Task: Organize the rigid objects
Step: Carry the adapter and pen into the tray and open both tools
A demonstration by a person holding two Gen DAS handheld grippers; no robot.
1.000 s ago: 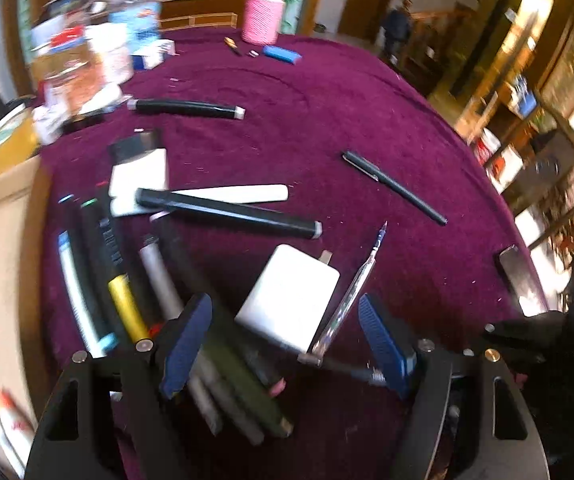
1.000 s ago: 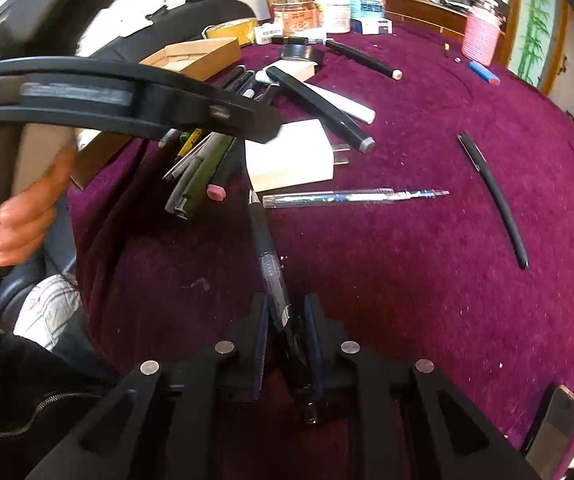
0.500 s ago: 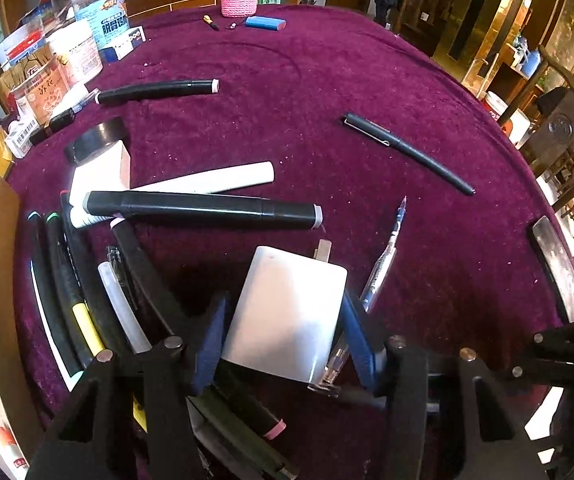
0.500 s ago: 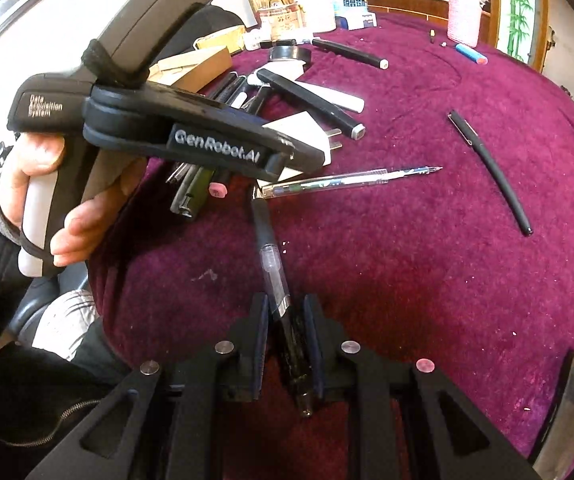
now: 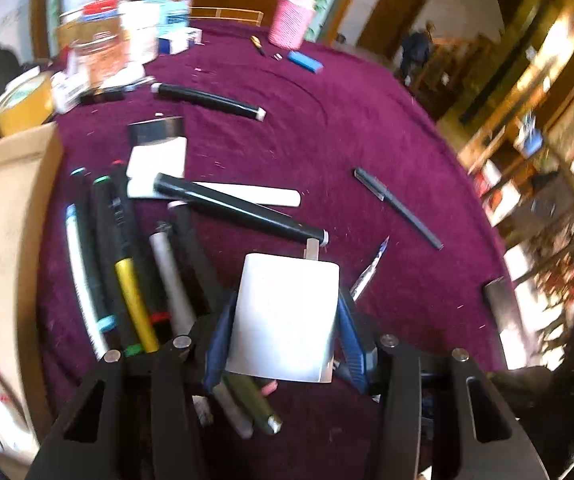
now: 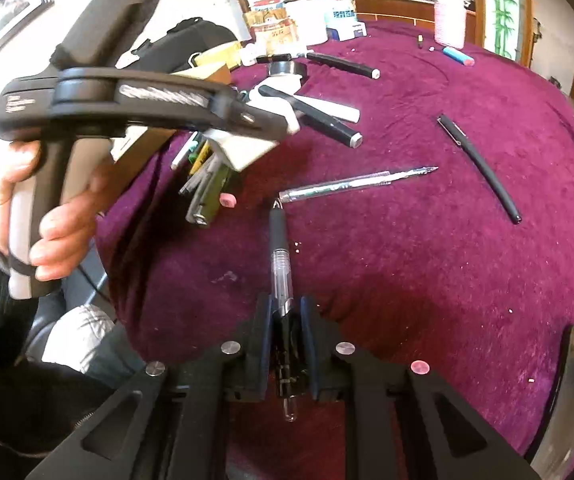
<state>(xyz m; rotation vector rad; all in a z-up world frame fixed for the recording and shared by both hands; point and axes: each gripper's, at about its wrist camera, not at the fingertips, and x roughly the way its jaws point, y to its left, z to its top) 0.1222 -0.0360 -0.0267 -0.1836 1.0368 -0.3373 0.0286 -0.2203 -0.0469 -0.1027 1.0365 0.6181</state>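
We looked from the left wrist camera down along its two fingers, close over the maroon velvet tablecloth [image 5: 367,128], facing the far cluttered edge. From the right wrist camera we sat low and near the same cloth [image 6: 407,260] — both views shared the slim black capped pen [image 5: 399,208] [image 6: 479,168] and the clear-barrelled ballpoint pen [image 5: 369,272] [image 6: 357,184].

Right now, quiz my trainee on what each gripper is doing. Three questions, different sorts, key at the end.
1. True or false: the left gripper is shut on the white charger.
2. What does the right gripper hold? A) clear pen B) black marker C) blue eraser
3. Fill in: the pile of pens lies on the ______ tablecloth.

Key: 1 true; 2 A; 3 purple.
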